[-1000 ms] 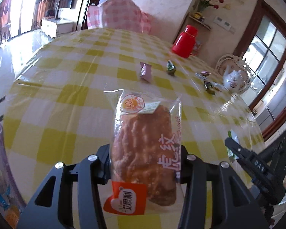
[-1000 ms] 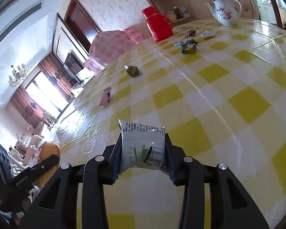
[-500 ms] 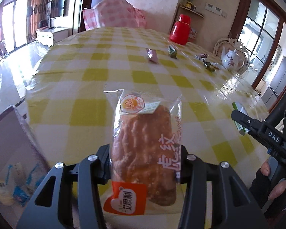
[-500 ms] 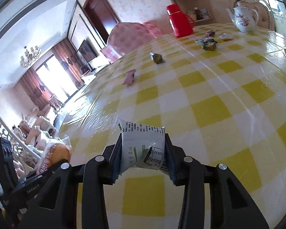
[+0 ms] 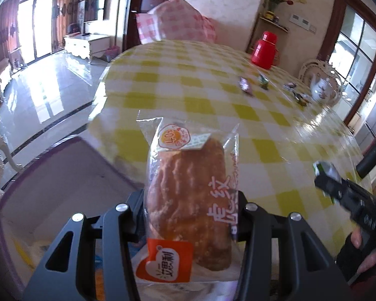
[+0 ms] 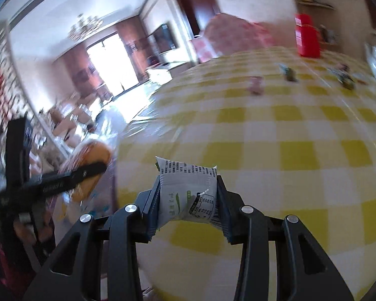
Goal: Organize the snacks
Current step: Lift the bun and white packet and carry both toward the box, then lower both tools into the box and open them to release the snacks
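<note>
We have the left gripper (image 5: 190, 213) clamped on the bread packet (image 5: 188, 200) and the right gripper (image 6: 188, 200) clamped on the small pouch (image 6: 189, 193); both snacks hang in the air off the near edge of the checked table (image 5: 213, 95), the bread over a purple-rimmed bin (image 5: 62, 175) whose contents are too blurred for us to name; we judge the bread light and soft, easily crushed, with a slick film wrapper that could slide, so a hold across the middle of the loaf, as it sits now, seems right to us; the pouch looks puffy and yielding, best pinched across its flat sides; the bread is a golden-brown crusted loaf in clear film with an orange label at the bottom and a round orange sticker near the top; the pouch is white with black print and green marks; several wrapped sweets (image 5: 245, 85) lie far across the table near a red flask (image 5: 264, 50) and a teapot (image 5: 323, 91)
</note>
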Motion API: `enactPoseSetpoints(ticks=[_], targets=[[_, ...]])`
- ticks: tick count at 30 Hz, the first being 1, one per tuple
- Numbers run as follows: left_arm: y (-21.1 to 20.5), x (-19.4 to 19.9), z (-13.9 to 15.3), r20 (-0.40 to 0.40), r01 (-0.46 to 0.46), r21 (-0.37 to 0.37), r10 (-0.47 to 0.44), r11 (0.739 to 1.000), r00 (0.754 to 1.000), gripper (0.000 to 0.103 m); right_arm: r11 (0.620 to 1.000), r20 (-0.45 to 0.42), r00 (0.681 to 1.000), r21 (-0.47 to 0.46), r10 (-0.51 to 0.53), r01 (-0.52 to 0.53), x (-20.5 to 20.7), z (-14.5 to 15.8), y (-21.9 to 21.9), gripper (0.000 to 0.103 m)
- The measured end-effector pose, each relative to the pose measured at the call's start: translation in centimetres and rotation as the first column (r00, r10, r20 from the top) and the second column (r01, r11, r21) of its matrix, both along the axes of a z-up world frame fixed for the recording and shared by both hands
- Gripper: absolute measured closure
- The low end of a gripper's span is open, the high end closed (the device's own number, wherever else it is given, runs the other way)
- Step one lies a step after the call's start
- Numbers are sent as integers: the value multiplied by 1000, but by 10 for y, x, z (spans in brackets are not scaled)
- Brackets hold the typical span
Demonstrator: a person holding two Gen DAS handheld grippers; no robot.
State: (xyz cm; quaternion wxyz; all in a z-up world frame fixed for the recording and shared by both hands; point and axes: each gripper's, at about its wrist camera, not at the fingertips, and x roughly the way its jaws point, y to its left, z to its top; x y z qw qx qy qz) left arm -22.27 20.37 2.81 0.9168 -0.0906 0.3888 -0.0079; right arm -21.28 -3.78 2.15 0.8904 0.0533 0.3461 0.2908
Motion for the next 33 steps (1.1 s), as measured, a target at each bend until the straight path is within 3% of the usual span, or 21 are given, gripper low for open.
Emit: enactPoseSetpoints(ticks=[7,14,22,24,25,26,29,33], targets=[[51,-12,-1,-58,-63,72,68,995,996,55,980,31,983,-89,182,-179,-30,4,74,63],[95,-23,-7,-108,-116,105,127,988,986,55,916,76,926,-193,371,-351,-73,-1,135,63],[105,-27,-16,-164,-115,160,141,980,976,53,852,49,866,-214,497,-477,-94,-11,169,62],[107,-26,-17,-173,-128,162,156,978,973,44,836,43,846,-182,532,-517,-99,-10,173,51],[109,-26,-17,-176,-143,172,173,975,969,29,834,41,841,-163,540,-527,-99,-9,171,45],[109,-27,-15,-172,-158,179,189,971,967,19,838,45,842,-140,537,-527,-99,-6,167,38],[111,-27,-7,-141,-202,159,225,966,964,9,873,89,870,-98,485,-477,-90,5,148,29],[101,-27,8,-60,-239,126,248,963,967,4,944,95,939,-34,329,-328,-62,15,109,19]])
